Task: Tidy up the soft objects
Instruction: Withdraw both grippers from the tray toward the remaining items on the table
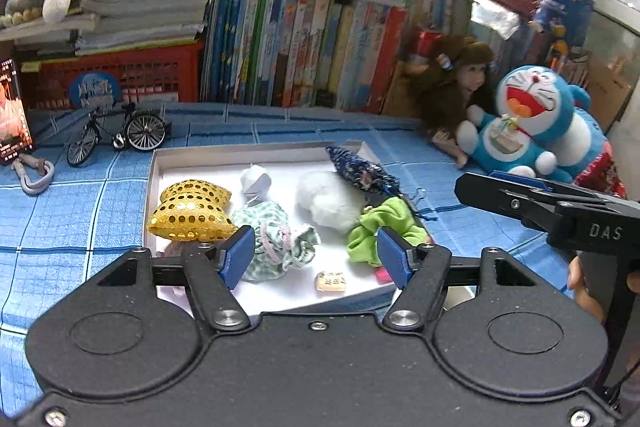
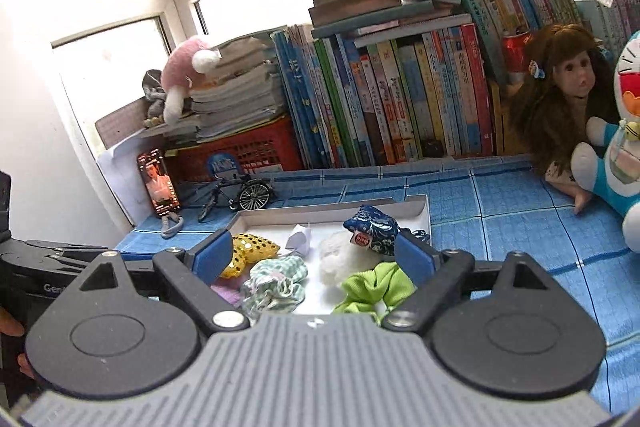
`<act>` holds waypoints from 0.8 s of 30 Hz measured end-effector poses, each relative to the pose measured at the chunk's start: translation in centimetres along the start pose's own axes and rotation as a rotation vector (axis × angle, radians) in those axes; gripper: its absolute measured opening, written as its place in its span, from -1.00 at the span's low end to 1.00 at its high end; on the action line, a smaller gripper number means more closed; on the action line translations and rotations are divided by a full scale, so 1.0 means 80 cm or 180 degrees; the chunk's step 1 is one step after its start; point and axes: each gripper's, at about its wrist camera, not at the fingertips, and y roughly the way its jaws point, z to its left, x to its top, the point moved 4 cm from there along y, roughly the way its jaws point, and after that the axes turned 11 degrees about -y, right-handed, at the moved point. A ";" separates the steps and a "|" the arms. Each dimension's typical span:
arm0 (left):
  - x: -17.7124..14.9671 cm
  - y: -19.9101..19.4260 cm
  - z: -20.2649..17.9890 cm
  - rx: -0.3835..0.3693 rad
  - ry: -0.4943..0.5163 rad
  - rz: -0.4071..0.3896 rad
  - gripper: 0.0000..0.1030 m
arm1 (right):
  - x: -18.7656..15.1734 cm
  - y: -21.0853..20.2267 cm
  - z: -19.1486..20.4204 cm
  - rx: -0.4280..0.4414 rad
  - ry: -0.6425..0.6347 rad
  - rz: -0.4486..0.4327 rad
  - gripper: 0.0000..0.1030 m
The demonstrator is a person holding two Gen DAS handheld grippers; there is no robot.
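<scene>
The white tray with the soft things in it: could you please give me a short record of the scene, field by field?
surface: blue checked cloth
container: white tray, shallow, open
in tray: gold sequin pillow; green checked pouch; white pompom; lime scrunchie; small white paper piece
on tray's far right corner: dark blue patterned pouch
beside tray: blue cat plush, doll
left gripper: open, holding nothing
right gripper: open, holding nothing

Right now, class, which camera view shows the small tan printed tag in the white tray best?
The left wrist view: the tan tag lies fully visible on the white tray floor. In the right wrist view, the gripper body hides that part of the tray.
</scene>
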 end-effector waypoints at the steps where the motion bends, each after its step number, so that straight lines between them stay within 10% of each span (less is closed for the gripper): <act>1: -0.004 -0.006 -0.003 -0.0017 0.0021 -0.0045 0.29 | -0.002 -0.005 0.001 -0.0004 -0.0008 -0.0017 0.81; 24: -0.122 -0.080 -0.025 -0.0004 0.0135 -0.0780 0.35 | -0.073 -0.090 0.011 -0.0316 -0.0141 -0.0296 0.85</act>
